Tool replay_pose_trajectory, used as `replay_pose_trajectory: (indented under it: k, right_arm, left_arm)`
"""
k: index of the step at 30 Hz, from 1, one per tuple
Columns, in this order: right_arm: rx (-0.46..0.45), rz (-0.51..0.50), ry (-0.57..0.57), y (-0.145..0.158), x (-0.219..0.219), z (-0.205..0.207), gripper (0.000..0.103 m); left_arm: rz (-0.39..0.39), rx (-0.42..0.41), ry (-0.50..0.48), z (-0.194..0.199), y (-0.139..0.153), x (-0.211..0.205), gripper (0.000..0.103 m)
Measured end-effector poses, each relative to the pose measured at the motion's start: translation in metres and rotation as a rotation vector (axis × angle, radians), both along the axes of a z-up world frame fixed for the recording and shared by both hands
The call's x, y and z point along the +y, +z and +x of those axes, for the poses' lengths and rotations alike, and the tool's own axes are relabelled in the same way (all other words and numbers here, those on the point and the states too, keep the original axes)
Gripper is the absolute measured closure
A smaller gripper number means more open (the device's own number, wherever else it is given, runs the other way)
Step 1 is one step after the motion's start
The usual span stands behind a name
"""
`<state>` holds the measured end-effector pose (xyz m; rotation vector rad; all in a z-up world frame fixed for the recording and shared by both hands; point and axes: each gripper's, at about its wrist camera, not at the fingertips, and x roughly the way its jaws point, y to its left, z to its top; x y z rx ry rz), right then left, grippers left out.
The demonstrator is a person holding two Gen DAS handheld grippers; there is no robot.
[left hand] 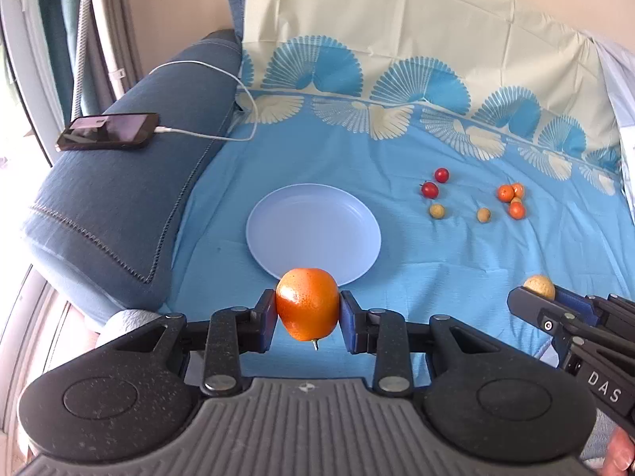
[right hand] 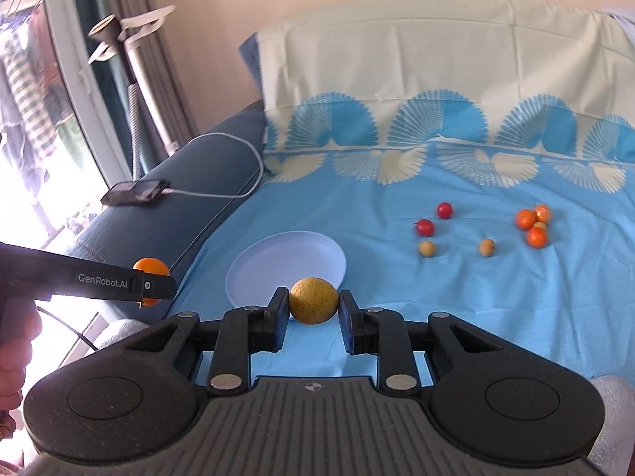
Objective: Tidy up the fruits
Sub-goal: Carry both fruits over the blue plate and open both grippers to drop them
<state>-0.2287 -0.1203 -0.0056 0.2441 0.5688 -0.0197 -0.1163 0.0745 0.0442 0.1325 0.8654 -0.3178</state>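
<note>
**A:** What is the left gripper [left hand: 308,311] doing?

**B:** Its blue pads are clamped on either side of an orange [left hand: 307,304], fingers parted only as wide as the fruit. A small stem pokes out beneath it. The orange is lifted off the cloth, just in front of the near rim of the pale blue plate [left hand: 313,214].

**A:** And the right gripper [right hand: 313,306]?

**B:** Same story: its fingers pinch a yellowish, speckled round fruit [right hand: 313,300], held in the air just before the plate's near edge. In the left wrist view that gripper comes in from the right, well apart from the orange.

**A:** Where is the rest of the fruit?

**B:** On the blue bedsheet [left hand: 436,261], far and to the right of the plate. Two red fruits [left hand: 430,189] lie near each other, with one tan fruit [left hand: 437,210] just in front of them and another tan one [left hand: 483,214] further right. Beyond that sits a tight cluster of small oranges [left hand: 512,198], touching, with another tan one tucked among them.

**A:** Anything crowding the plate?

**B:** Its inside looks bare. To the left runs a dark blue bolster [left hand: 131,182] with a phone [left hand: 107,131] on top, a white cable [left hand: 222,79] plugged into it and looping over toward the sheet. A patterned pillow [left hand: 397,27] stands at the far side.
</note>
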Motion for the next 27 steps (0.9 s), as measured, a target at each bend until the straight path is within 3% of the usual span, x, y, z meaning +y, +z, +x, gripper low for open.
replay_pose_trajectory:
  k: [11, 27]
  right_arm:
    - [-0.027, -0.081, 0.022, 0.013, 0.027, -0.013, 0.075]
    - [0.002, -0.084, 0.021, 0.008, 0.027, -0.003, 0.075]
  left_arm:
    - [-0.046, -0.018, 0.015, -0.007, 0.006, 0.020, 0.066]
    - [-0.036, 0.001, 0.028, 0.004, -0.003, 0.020, 0.066]
